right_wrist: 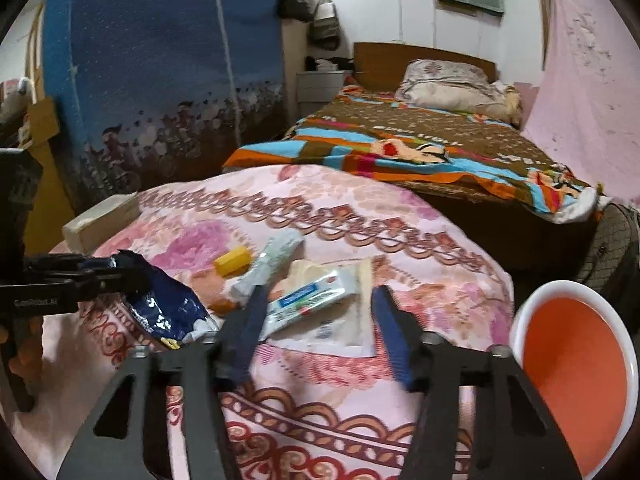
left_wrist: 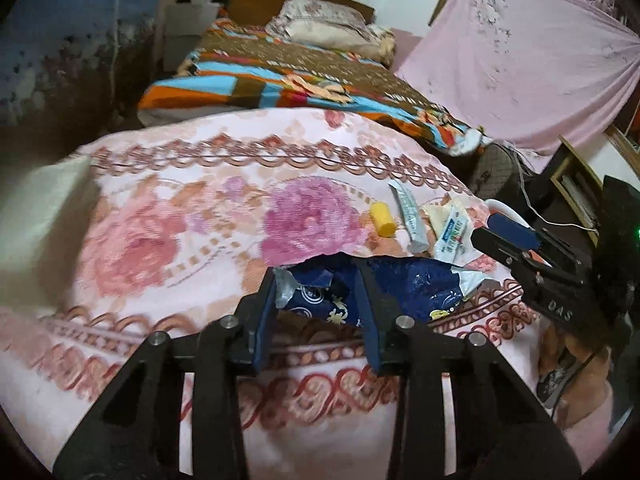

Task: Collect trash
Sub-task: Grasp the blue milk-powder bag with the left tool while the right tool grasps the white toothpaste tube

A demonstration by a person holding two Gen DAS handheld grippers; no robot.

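A crinkled dark blue snack wrapper point(left_wrist: 404, 288) lies on the pink flowered bedspread point(left_wrist: 180, 220). My left gripper point(left_wrist: 318, 276) is shut on the wrapper's near edge. The right wrist view shows that wrapper point(right_wrist: 168, 308) hanging from the left gripper point(right_wrist: 116, 270). My right gripper point(right_wrist: 320, 290) stands open over a white packet with a blue label point(right_wrist: 308, 300), its pads clear of it. Beyond the packet lie a silver-green tube point(right_wrist: 272, 260), a yellow cylinder point(right_wrist: 234, 262) and a cream paper scrap point(right_wrist: 308, 270). An orange bin with a white rim point(right_wrist: 576, 368) stands at the right.
A white box point(right_wrist: 100, 220) sits on the bedspread's far left corner. Behind it stands a second bed with a striped blanket point(right_wrist: 400, 148). A blue curtain point(right_wrist: 160, 60) hangs at the left and a pink cloth point(left_wrist: 520, 60) at the right. A dark bag point(right_wrist: 616, 240) sits behind the bin.
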